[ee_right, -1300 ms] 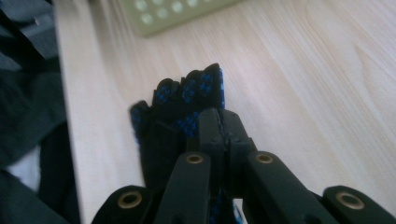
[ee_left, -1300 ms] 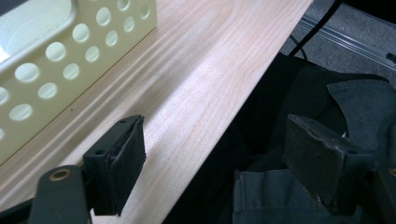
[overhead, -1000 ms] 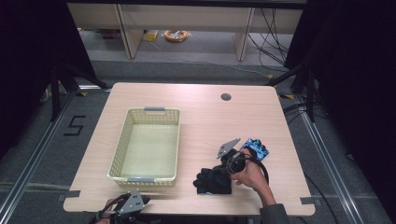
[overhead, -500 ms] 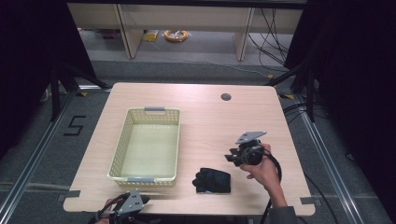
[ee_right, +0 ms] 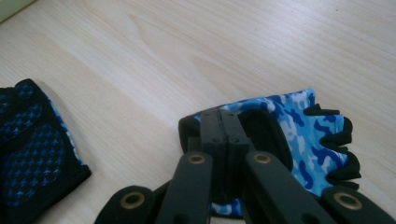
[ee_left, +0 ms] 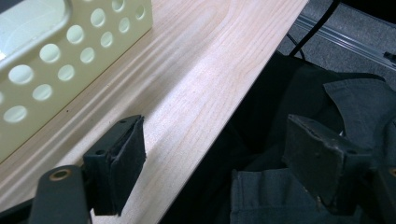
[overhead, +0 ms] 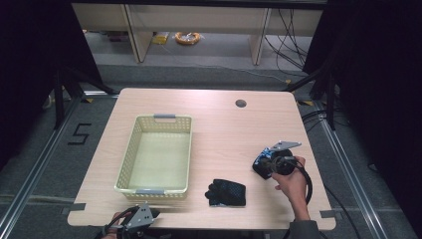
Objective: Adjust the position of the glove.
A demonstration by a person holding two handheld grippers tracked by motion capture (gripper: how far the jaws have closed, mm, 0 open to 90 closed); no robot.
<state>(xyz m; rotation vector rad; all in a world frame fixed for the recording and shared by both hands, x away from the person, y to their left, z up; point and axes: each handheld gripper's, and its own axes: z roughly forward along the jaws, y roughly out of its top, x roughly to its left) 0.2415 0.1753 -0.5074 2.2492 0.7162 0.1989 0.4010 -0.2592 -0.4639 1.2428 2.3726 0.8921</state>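
A blue camouflage glove (ee_right: pixel 303 135) lies on the wooden table (overhead: pixel 219 124) at the right. My right gripper (ee_right: pixel 225 116) is shut on its black cuff, the jaws pressed together; in the high view this right gripper (overhead: pixel 263 166) sits low over the blue glove (overhead: pixel 261 158), with a hand behind it. A black glove with blue dots (overhead: pixel 226 192) lies flat to its left, the same black glove (ee_right: pixel 32 149) at the left edge of the right gripper view. My left gripper (overhead: pixel 149 215) hovers open at the table's front edge, nothing between its jaws (ee_left: pixel 219 163).
A pale yellow perforated basket (overhead: pixel 164 117) stands on the left half of the table, with its wall (ee_left: pixel 70 51) close to the left gripper. A cable hole (overhead: pixel 241 103) is near the far edge. Dark clothing (ee_left: pixel 299 93) lies below the front edge.
My right gripper moved from beside the black glove to the right, onto the blue glove, and closed there. The black glove stays flat. The left gripper has barely moved.
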